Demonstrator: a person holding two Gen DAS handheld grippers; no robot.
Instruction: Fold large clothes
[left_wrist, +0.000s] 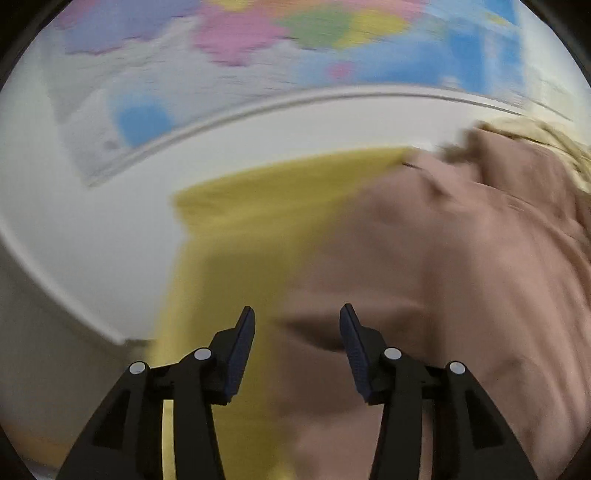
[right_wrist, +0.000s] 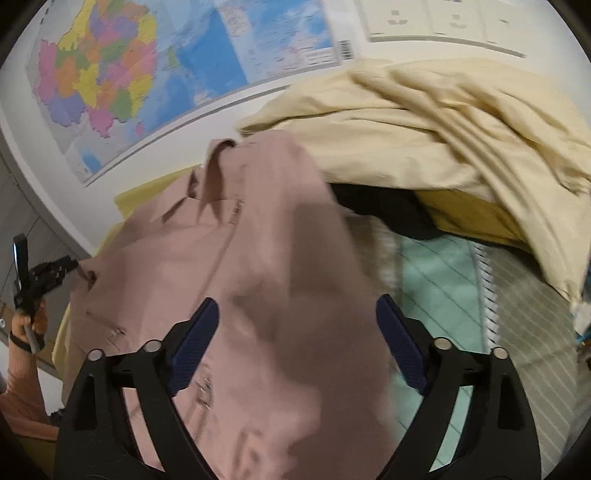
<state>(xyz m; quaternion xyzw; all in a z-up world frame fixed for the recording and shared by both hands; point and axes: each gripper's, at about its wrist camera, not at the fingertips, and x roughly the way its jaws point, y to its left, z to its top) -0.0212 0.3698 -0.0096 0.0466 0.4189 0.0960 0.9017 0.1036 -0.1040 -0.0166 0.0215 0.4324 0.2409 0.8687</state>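
Observation:
A dusty-pink zip jacket (right_wrist: 258, 266) lies spread on a yellow cloth (left_wrist: 251, 221), its collar toward the wall. In the left wrist view the pink jacket (left_wrist: 443, 277) fills the right half, blurred by motion. My left gripper (left_wrist: 297, 314) is open and empty, just above the jacket's left edge where it meets the yellow cloth. It also shows at the far left of the right wrist view (right_wrist: 44, 273), beside the jacket's left side. My right gripper (right_wrist: 297, 306) is open and empty above the jacket's right part.
A heap of other clothes sits to the right: a cream garment (right_wrist: 424, 122), a black one (right_wrist: 380, 206), a mustard one (right_wrist: 476, 214) and a mint quilted jacket (right_wrist: 443, 280). A coloured map (right_wrist: 147, 74) hangs on the white wall behind.

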